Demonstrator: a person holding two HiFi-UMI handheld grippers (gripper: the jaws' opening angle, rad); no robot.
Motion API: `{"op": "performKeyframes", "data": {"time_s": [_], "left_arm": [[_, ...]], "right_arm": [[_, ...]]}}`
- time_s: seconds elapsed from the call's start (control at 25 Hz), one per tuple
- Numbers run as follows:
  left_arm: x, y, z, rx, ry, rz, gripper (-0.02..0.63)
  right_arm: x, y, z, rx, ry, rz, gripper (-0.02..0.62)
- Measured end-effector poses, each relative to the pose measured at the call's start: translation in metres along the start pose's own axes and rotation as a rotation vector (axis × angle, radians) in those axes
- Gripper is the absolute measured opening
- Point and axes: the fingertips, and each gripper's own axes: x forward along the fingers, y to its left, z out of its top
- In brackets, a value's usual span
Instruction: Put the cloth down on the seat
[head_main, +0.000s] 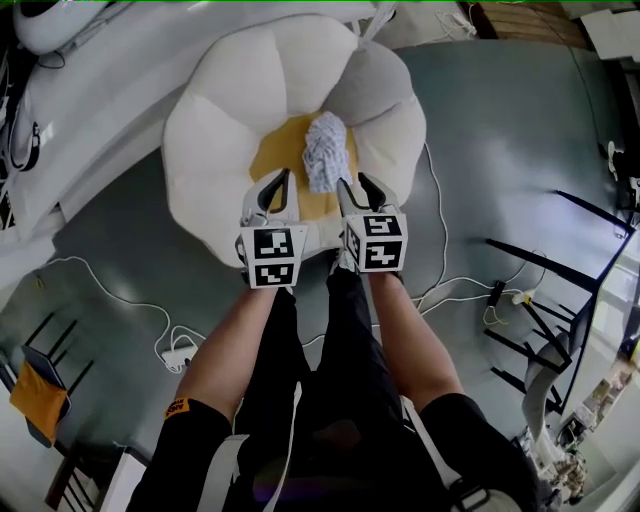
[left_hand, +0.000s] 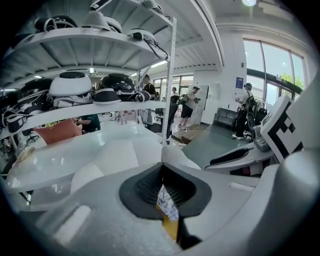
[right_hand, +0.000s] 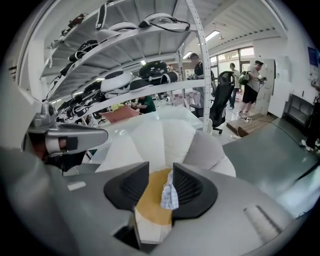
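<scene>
A crumpled white-and-blue cloth (head_main: 325, 150) lies on the yellow middle of a flower-shaped white and grey cushion seat (head_main: 220, 130). Both grippers hang side by side above the seat's near edge, clear of the cloth. My left gripper (head_main: 272, 190) has its jaws together with nothing held; in its own view the cloth (left_hand: 167, 205) shows far below through the slit behind the tips (left_hand: 162, 167). My right gripper (head_main: 358, 190) has a gap between its pads (right_hand: 161, 172), and the cloth (right_hand: 170, 192) shows through that gap, down on the seat (right_hand: 160, 140).
White shelving (right_hand: 150, 95) with helmets and headsets stands behind the seat. White cables (head_main: 120, 300) and a power strip (head_main: 175, 355) lie on the grey floor. A black metal frame (head_main: 540, 300) stands at the right. People stand far off (left_hand: 189, 105).
</scene>
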Motion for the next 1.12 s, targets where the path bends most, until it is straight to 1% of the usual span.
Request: {"op": "performKeyframes", "data": {"time_s": [0.2,0.32,0.52,0.68,0.76,0.84,1.0,1.12], "left_arm": [[-0.025,-0.004,0.018,-0.031,0.0,-0.013,0.002],[-0.043,-0.004,0.036,-0.022,-0.011,-0.021,0.002],[-0.071,0.002,0.056,0.015,-0.023,-0.038,0.002],[-0.095,0.002,0.066,0.049,-0.032,-0.069,0.002],[-0.108,0.0,0.068,0.055,-0.035,-0.099,0.002],[-0.12,-0.005,0.071,0.061,-0.042,-0.133,0.002],[-0.147,-0.014,0.079,0.078,-0.056,-0.191,0.002],[-0.168,-0.019,0.082,0.088,-0.063,-0.217,0.002]], "right_arm": [[-0.034,0.011,0.024,0.029,-0.017,-0.035,0.045],[-0.057,0.021,0.043,0.031,-0.061,-0.053,0.003],[-0.09,0.052,0.062,0.019,-0.113,-0.034,0.002],[-0.114,0.065,0.071,0.047,-0.159,-0.07,0.002],[-0.124,0.072,0.075,0.062,-0.18,-0.09,0.002],[-0.134,0.08,0.078,0.054,-0.194,-0.112,0.002],[-0.161,0.095,0.08,0.07,-0.19,-0.147,0.002],[-0.181,0.107,0.078,0.079,-0.192,-0.157,0.002]]}}
